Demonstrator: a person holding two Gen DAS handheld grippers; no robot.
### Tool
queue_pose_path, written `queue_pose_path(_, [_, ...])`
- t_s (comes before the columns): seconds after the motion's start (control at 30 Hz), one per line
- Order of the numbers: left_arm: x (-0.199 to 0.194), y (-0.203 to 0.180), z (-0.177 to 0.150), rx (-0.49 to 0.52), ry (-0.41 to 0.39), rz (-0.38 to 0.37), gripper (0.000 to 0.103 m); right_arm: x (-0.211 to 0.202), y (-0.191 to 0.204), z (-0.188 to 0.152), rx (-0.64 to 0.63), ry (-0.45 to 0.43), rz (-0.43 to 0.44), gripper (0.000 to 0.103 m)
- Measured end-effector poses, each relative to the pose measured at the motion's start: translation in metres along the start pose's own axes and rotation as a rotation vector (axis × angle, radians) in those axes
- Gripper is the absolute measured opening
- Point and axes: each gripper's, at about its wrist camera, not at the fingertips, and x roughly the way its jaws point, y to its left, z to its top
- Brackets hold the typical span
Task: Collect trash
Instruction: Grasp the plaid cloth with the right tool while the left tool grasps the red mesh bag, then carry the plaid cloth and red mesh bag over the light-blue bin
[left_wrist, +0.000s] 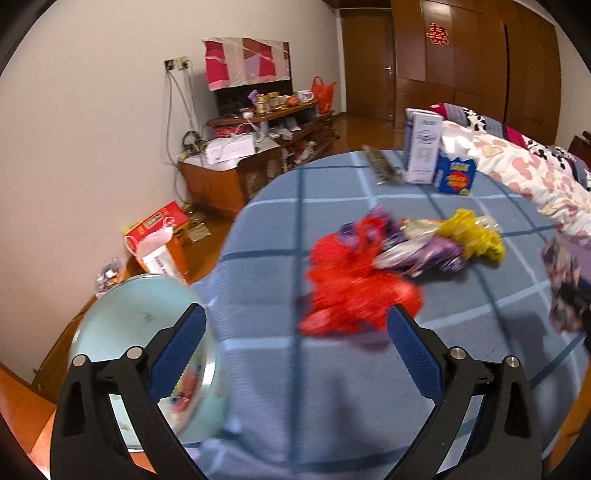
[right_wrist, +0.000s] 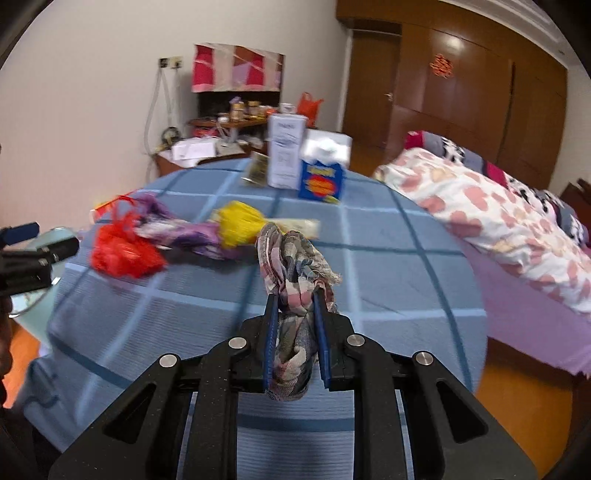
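A pile of trash lies on the blue checked tablecloth (left_wrist: 332, 387): a crumpled red plastic bag (left_wrist: 354, 291), a purple-silver wrapper (left_wrist: 417, 253) and a yellow wrapper (left_wrist: 472, 232). My left gripper (left_wrist: 295, 332) is open and empty, just in front of the red bag. A pale blue bin (left_wrist: 144, 332) stands at the table's left edge, behind the left finger. My right gripper (right_wrist: 295, 314) is shut on a plaid rag (right_wrist: 295, 273) and holds it above the cloth (right_wrist: 388, 277). The rag also shows at the right of the left wrist view (left_wrist: 561, 284). The red bag (right_wrist: 122, 251), purple wrapper (right_wrist: 184, 232) and yellow wrapper (right_wrist: 240, 221) lie to the left.
A white carton (left_wrist: 421, 147) and a blue tissue box (left_wrist: 458, 175) stand at the table's far side, with a dark flat packet (left_wrist: 382, 166) beside them. A bed with a heart-print quilt (right_wrist: 498, 218) lies to the right. A cluttered wooden cabinet (left_wrist: 251, 147) stands against the wall.
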Motion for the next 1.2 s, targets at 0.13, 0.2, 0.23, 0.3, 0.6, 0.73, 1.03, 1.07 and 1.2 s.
queue_pose_path(0.13, [0.014, -0.023, 0.005, 0.009, 0.018, 0.005, 0.097, 0.009, -0.02, -0.011, 0.034, 0.02, -0.023, 0.02])
queue_pose_path(0.2, [0.023, -0.031, 0.005, 0.02, 0.033, 0.014, 0.097, 0.012, -0.023, -0.016, 0.041, 0.028, -0.016, 0.02])
queue_pose_path(0.23, [0.027, -0.033, 0.005, 0.023, 0.039, 0.019, 0.097, 0.012, -0.022, -0.018, 0.039, 0.029, -0.008, 0.02])
queue_pose_path(0.3, [0.037, -0.034, 0.002, 0.032, 0.066, 0.034, 0.097, 0.013, -0.02, -0.019, 0.036, 0.028, 0.004, 0.02])
queue_pose_path(0.6, [0.037, -0.019, -0.009, 0.054, 0.089, -0.012, 0.087, 0.012, 0.002, -0.022, -0.01, 0.024, 0.042, 0.02])
queue_pose_path(0.73, [0.037, -0.006, -0.017, 0.04, 0.122, -0.047, 0.073, 0.01, 0.011, -0.022, -0.028, 0.023, 0.052, 0.02])
queue_pose_path(1.03, [0.032, 0.011, -0.028, 0.076, 0.133, -0.108, 0.003, 0.007, 0.03, -0.024, -0.064, 0.011, 0.081, 0.02])
queue_pose_path(1.07, [0.03, 0.013, -0.029, 0.078, 0.129, -0.107, 0.002, 0.006, 0.032, -0.024, -0.067, 0.006, 0.084, 0.02])
queue_pose_path(1.2, [0.017, 0.025, -0.031, 0.093, 0.103, -0.104, 0.0, 0.001, 0.041, -0.022, -0.075, -0.015, 0.102, 0.02])
